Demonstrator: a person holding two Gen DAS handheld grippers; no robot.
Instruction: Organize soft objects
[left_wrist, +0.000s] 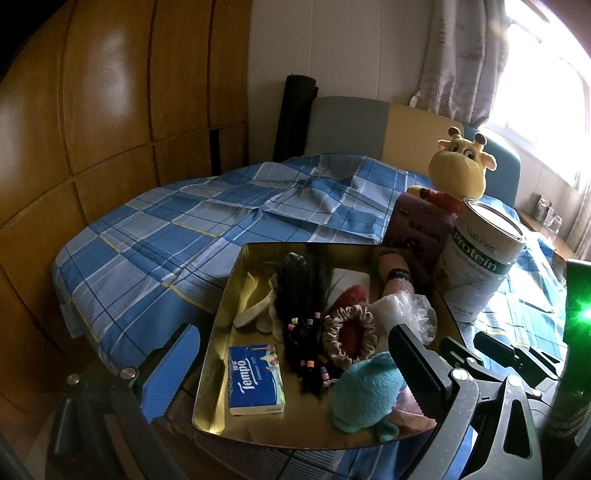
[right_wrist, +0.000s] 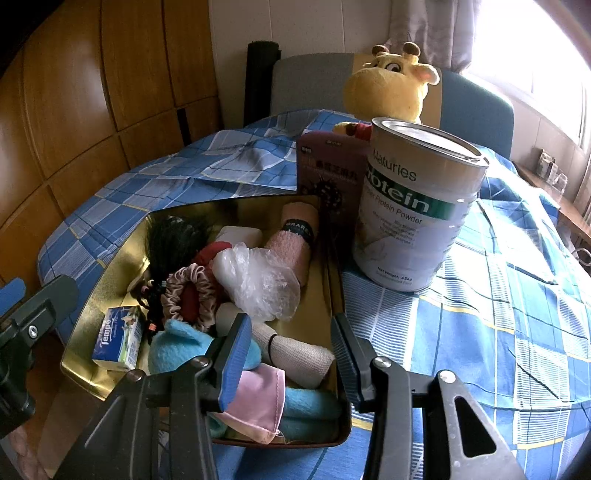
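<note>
A gold metal tray (left_wrist: 218, 332) (right_wrist: 92, 306) on the bed holds soft things: a black wig (left_wrist: 299, 280), a satin scrunchie (left_wrist: 349, 332) (right_wrist: 188, 291), a Tempo tissue pack (left_wrist: 255, 378) (right_wrist: 118, 338), a crumpled clear bag (right_wrist: 258, 280), a rolled pink towel (right_wrist: 295, 236), a teal plush piece (left_wrist: 365, 391) and a pink cloth (right_wrist: 258, 402). My left gripper (left_wrist: 295, 362) is open over the tray, holding nothing. My right gripper (right_wrist: 291, 354) is open above the tray's near right corner, over a beige bandage roll (right_wrist: 303, 358). A yellow giraffe plush (left_wrist: 460, 166) (right_wrist: 388, 85) sits behind the tray.
A protein powder can (left_wrist: 480, 262) (right_wrist: 413, 214) and a maroon box (left_wrist: 417, 225) (right_wrist: 328, 170) stand right of the tray. The blue checked bedsheet (left_wrist: 166, 229) spreads left and far. Wooden wardrobe (left_wrist: 92, 110) at left, window at right.
</note>
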